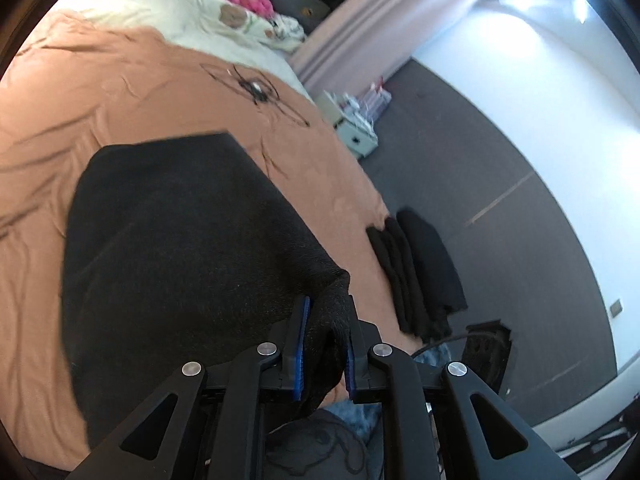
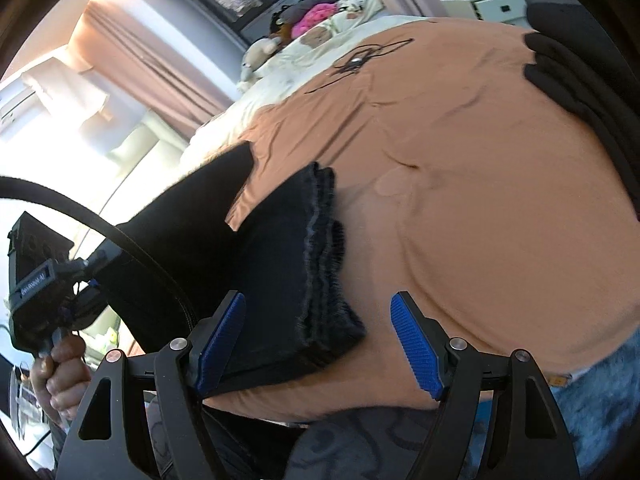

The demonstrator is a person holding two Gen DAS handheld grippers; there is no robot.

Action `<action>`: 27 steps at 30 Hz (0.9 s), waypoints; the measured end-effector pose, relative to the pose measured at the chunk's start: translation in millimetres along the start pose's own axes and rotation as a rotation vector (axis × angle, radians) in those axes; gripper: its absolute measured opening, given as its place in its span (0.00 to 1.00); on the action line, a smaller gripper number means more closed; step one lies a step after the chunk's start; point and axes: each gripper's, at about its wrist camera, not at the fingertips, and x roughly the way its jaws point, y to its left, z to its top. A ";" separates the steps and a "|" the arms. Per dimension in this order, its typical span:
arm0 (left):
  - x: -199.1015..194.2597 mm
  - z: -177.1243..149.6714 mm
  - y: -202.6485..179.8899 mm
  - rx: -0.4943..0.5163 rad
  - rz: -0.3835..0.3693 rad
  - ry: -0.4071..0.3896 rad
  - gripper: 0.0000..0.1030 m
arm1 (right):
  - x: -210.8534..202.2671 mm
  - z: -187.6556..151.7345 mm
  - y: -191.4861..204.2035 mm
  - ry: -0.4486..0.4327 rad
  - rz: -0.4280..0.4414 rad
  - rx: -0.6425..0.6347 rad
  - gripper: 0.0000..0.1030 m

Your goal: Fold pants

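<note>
The pants [image 1: 180, 248] lie on the bed [image 1: 60, 120], partly folded. The left hand-held gripper [image 1: 326, 344] is clamped narrow on a bunched corner of the fabric, likely to carry that edge across for a fold. The right hand-held gripper [image 2: 318, 344] stands wide, empty, with the folded hem just ahead of its left pad, probably positioned to pin or take that end. A second dark stack [image 1: 416, 276] sits at the bed edge, well apart.

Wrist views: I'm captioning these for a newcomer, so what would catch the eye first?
The black pants sprawl across the orange bedspread, one corner pinched in the left gripper. In the right view, the right gripper stands open, its blue fingers astride the pants' folded end. More dark clothes lie at the bed's edge.
</note>
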 end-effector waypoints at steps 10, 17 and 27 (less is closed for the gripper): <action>20.5 -16.9 -20.2 0.015 -0.002 0.064 0.14 | -25.2 -4.1 -18.7 -0.010 -0.002 0.045 0.72; 39.6 -26.9 -21.9 0.013 0.006 0.128 0.22 | -21.6 -7.0 -17.7 -0.010 0.025 0.039 0.72; 31.9 -21.6 -5.9 -0.004 0.048 0.119 0.72 | -11.0 -7.4 0.2 0.010 0.070 0.007 0.72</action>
